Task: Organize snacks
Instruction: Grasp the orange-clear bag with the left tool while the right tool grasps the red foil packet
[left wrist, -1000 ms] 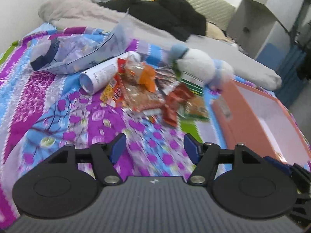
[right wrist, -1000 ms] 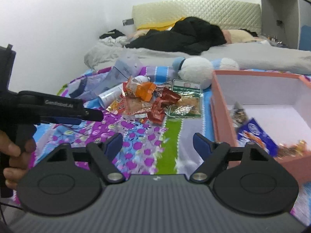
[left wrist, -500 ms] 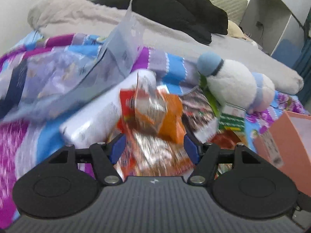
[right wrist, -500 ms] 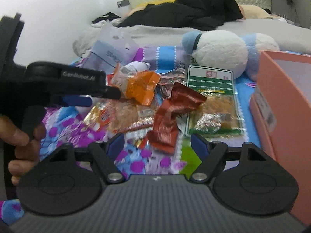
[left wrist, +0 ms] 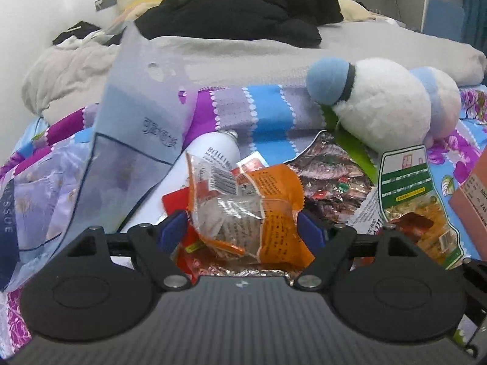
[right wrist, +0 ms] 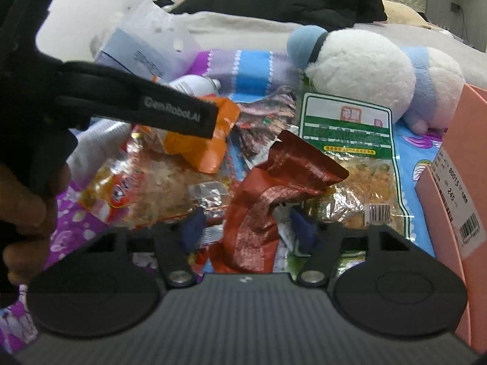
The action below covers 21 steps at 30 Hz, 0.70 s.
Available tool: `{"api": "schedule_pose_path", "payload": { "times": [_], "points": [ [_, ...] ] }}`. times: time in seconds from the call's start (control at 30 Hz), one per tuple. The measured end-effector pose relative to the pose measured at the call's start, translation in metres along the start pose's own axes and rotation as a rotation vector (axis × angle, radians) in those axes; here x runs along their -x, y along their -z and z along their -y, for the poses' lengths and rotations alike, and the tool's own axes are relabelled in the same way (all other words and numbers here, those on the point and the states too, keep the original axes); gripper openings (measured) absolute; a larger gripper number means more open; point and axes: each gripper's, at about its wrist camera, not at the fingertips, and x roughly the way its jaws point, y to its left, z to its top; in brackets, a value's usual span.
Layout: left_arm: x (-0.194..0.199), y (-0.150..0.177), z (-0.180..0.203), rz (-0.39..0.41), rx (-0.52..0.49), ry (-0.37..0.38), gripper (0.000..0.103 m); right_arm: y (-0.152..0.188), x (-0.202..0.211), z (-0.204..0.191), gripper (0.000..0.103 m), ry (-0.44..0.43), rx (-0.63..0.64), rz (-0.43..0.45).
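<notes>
We had the right gripper (right wrist: 248, 228) down over the snack pile, its jaws just closing around the crumpled red packet (right wrist: 268, 194), though we couldn't tell if the pads pressed it. The left gripper (right wrist: 182, 115) reached over the orange packet (right wrist: 201, 149), the pink box (right wrist: 450, 200) at right.

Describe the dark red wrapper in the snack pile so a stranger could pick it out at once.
Start at the white and blue plush toy on the bed; just below it lies a green-labelled clear packet. Left of that packet, between the right gripper jaws, is the dark red wrapper: crumpled, foil-shiny, the only plain dark red one.
</notes>
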Motion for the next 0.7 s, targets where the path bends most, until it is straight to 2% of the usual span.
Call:
{"api": "schedule_pose_path", "payload": {
  "times": [0.03,0.13,0.43,0.7],
  "points": [
    [-0.002,0.000,0.001,-0.003,-0.001,0.007,0.078,-0.001,0.000,0.002,0.040,-0.004,-0.005,-0.003],
    [-0.001,0.001,0.004,0.000,-0.015,0.001,0.072,-0.001,0.002,0.004,0.038,-0.011,0.000,-0.005],
    [0.026,0.009,0.002,0.046,0.034,0.055,0.069,0.005,0.022,0.010,0.038,-0.026,0.013,-0.002],
    [0.069,0.038,0.003,0.085,0.099,0.078,0.067,0.023,0.054,0.012,0.038,-0.039,0.037,0.035]
  ]
}}
